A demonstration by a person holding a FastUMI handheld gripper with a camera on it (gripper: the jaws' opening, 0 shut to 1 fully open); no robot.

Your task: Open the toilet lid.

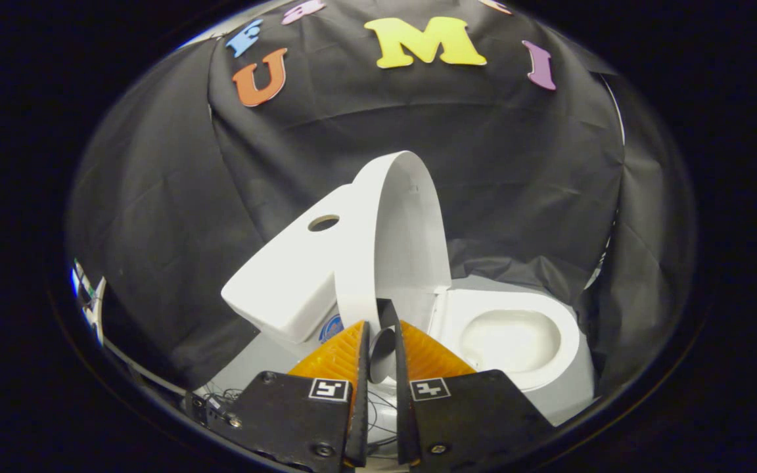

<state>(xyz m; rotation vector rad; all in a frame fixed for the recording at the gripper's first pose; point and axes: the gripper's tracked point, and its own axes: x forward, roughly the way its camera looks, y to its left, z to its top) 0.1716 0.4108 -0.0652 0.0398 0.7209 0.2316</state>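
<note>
Lid (395,243) raised upright at frame centre, against the tank (290,276); bowl (516,338) exposed lower right. Gripper (382,328) nearly closed, whether pinching the lid's edge cannot be told.

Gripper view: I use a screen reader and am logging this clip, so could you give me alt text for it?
A white toilet lid stands raised, its edge in the narrow gap between the gripper fingers, which look shut on it. Beyond the fingers on one side lies the open bowl with its seat down, on the other the tank, with black cloth behind.
</note>
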